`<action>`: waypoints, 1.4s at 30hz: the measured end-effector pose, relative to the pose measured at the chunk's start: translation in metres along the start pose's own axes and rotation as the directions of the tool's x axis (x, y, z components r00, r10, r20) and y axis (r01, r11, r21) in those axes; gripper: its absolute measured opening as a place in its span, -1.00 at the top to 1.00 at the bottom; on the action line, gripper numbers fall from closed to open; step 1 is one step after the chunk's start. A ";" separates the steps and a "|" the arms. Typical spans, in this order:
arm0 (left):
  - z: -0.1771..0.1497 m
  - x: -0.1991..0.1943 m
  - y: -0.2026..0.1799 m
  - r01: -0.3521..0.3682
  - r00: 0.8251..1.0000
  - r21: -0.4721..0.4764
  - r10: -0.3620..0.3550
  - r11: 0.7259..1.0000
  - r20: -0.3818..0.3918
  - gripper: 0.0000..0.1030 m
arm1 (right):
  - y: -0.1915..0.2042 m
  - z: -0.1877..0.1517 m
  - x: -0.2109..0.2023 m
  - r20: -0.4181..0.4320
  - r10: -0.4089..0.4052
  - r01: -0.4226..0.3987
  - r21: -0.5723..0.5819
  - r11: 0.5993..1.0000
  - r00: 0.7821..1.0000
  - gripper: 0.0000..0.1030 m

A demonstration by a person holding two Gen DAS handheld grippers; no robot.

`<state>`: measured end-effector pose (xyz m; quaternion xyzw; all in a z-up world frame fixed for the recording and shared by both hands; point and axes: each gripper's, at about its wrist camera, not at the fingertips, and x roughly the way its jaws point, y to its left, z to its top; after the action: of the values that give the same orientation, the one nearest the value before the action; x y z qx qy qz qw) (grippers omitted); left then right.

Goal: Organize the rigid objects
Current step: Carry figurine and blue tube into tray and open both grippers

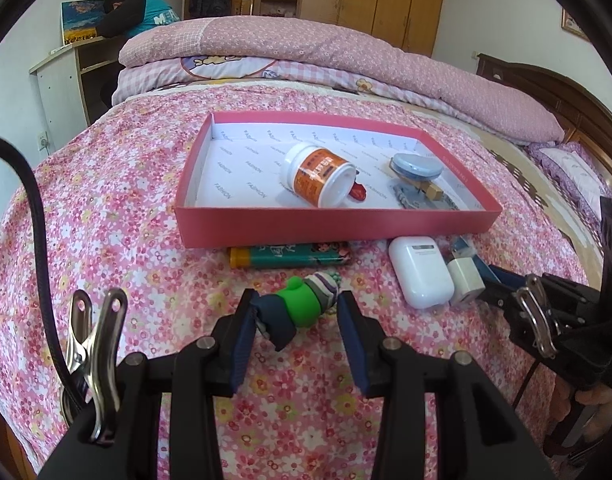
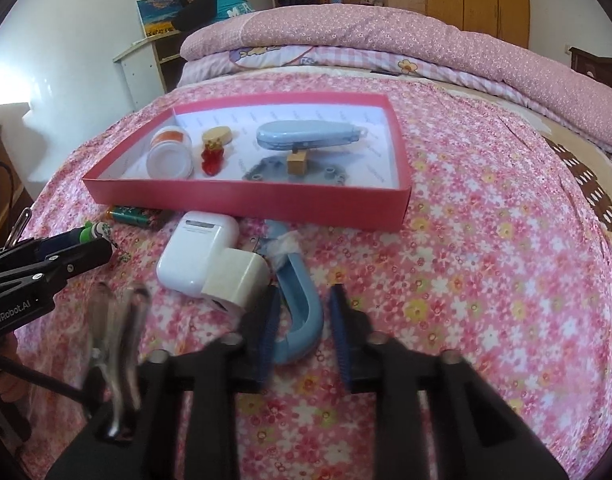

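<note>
Judging by the layout, the pick-up step is in hand: a green toy figure (image 1: 302, 312) is pinched in the left gripper (image 1: 296, 320) near the bed's (image 1: 106, 200) front edge, the right gripper (image 2: 302, 332) is nearly closed around a blue curved handle (image 2: 302, 308), and both probably get lifted into the pink tray (image 1: 338, 228) next.

Bedsheet (image 1: 106, 208): floral cloth, matt. Box (image 1: 330, 224) on it: pink matt card, printed paper lining. Jar (image 1: 318, 174) in box: glossy white plastic, orange paper label. Case (image 1: 420, 270) in front of box: smooth glossy white plastic. Left tongs (image 1: 296, 320): matt black plastic, ribbed blue pads. Clip (image 1: 96, 344) beside them: shiny metal.
</note>
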<state>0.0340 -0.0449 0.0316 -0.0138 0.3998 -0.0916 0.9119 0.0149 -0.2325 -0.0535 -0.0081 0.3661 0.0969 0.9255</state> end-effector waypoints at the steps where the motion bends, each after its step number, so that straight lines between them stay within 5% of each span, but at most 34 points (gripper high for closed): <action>1: 0.000 0.000 -0.001 -0.001 1.000 0.004 0.001 1.000 0.001 0.18 | 0.000 0.000 0.000 0.003 0.003 -0.003 0.003 1.000 1.000 0.62; 17: 0.013 -0.010 0.003 0.003 1.000 0.004 -0.003 1.000 0.031 0.18 | -0.007 0.006 -0.022 0.061 0.071 -0.076 0.075 0.994 0.996 0.63; 42: 0.097 0.024 0.004 0.034 0.996 0.052 -0.039 0.998 0.084 0.18 | -0.004 0.078 0.004 0.082 0.070 -0.076 0.081 0.994 0.994 0.62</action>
<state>0.1214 -0.0499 0.0798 -0.0021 0.3581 -0.1176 0.9262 0.0713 -0.2296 0.0012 0.0480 0.3329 0.1155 0.9346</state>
